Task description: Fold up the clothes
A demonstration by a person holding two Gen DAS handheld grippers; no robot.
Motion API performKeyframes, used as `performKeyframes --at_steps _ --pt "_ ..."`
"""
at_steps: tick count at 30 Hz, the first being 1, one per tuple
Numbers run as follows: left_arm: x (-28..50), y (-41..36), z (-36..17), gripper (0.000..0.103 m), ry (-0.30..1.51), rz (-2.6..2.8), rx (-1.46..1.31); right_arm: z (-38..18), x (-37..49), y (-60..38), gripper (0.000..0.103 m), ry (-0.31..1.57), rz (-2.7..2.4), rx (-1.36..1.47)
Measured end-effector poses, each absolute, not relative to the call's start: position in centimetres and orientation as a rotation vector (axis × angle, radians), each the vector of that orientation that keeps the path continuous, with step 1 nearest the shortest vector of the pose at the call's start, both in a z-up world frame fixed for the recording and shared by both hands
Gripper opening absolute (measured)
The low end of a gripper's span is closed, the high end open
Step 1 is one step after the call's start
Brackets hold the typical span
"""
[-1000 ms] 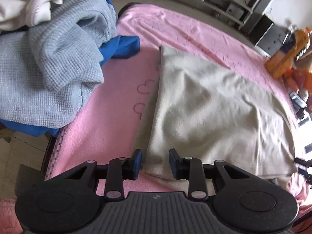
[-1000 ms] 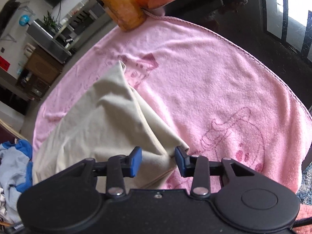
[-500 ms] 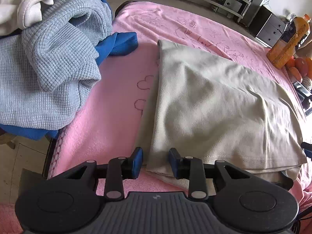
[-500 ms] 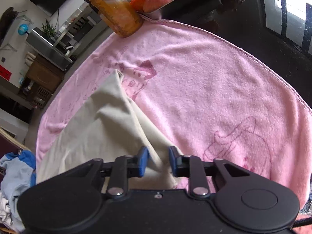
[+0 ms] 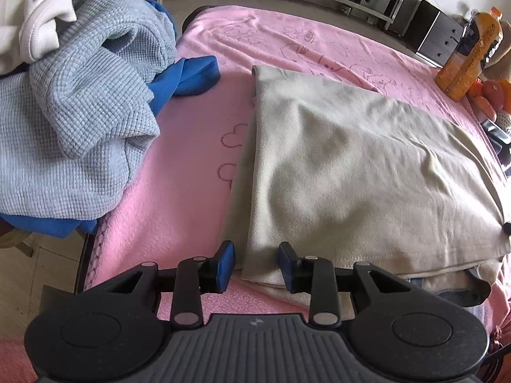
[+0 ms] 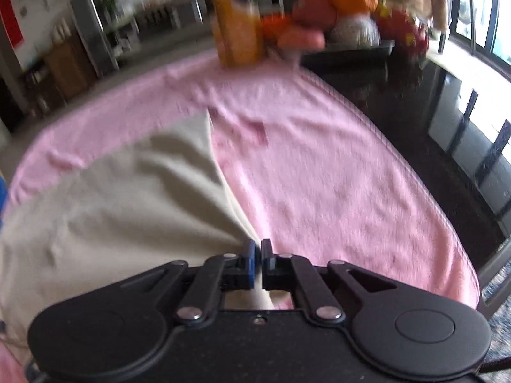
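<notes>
A beige garment (image 5: 351, 172) lies folded flat on a pink towel (image 5: 179, 191) that covers the table. My left gripper (image 5: 256, 266) is open, its blue-padded fingers on either side of the garment's near left corner. In the right wrist view the same beige garment (image 6: 121, 198) spreads to the left, and my right gripper (image 6: 258, 257) is shut on its near right corner. That view is blurred by motion.
A heap of clothes sits at the left: a grey-blue knit sweater (image 5: 73, 121), a blue garment (image 5: 188, 78) and a white one (image 5: 35, 32). An orange juice bottle (image 5: 469, 54) and a fruit tray (image 6: 345, 51) stand at the far right. Dark glossy table edge (image 6: 415, 121) lies beyond the towel.
My right gripper went from open around the garment's corner to shut on it, and its view now swings upward. My left gripper stays open and has edged forward onto the left corner.
</notes>
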State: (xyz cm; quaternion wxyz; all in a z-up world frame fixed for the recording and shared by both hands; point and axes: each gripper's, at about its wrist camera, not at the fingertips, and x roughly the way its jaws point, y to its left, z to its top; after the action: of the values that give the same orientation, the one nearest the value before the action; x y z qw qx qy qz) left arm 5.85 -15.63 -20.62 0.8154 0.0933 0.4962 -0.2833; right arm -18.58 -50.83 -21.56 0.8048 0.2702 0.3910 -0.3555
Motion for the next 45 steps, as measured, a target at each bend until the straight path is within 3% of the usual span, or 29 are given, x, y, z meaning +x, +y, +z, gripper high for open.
performKeyframes --at_steps 5,11,14,18,23,29,37,39,41,42,43,45 --pt "5.7 -15.3 -19.5 0.028 1.035 -0.594 0.198 -20.8 -20.1 -51.7 0.026 0.797 -0.79 0.721" --pt "6.3 -15.3 -13.8 0.027 0.883 -0.639 0.105 -14.7 -20.0 -51.4 0.026 0.616 -0.672 0.779" --pt "7.5 -16.5 -11.3 0.027 0.82 -0.653 0.077 -11.3 -19.0 -51.3 0.032 0.53 -0.602 0.776" --pt "10.6 -19.6 -11.3 0.027 0.816 -0.665 0.097 -8.9 -15.9 -52.9 0.032 0.459 -0.515 0.737" --pt "16.4 -22.1 -15.5 0.029 0.898 -0.612 0.125 -12.1 -11.9 -56.4 0.032 0.485 -0.503 0.677" --pt "19.3 -23.1 -18.7 0.03 0.955 -0.661 0.098 -19.1 -10.9 -61.2 0.032 0.567 -0.555 0.881" --pt "19.9 -25.1 -21.0 0.029 0.983 -0.677 0.123 -21.6 -9.4 -62.7 0.032 0.609 -0.545 0.879" --pt "20.2 -25.0 -21.3 0.029 0.986 -0.674 0.103 -21.9 -8.7 -62.8 0.031 0.629 -0.539 0.861" --pt "20.2 -25.1 -21.4 0.011 0.968 -0.668 0.107 -22.1 -8.1 -62.6 0.02 0.651 -0.54 0.837" --pt "20.1 -25.3 -21.4 0.008 0.953 -0.663 0.123 -22.1 -7.9 -62.4 0.015 0.662 -0.543 0.821" --pt "19.9 -25.4 -21.3 0.007 0.939 -0.659 0.141 -22.2 -7.7 -62.2 0.003 0.673 -0.546 0.805" --pt "19.4 -25.9 -21.3 0.006 0.915 -0.644 0.19 -21.3 -7.3 -61.3 0.003 0.673 -0.587 0.681"
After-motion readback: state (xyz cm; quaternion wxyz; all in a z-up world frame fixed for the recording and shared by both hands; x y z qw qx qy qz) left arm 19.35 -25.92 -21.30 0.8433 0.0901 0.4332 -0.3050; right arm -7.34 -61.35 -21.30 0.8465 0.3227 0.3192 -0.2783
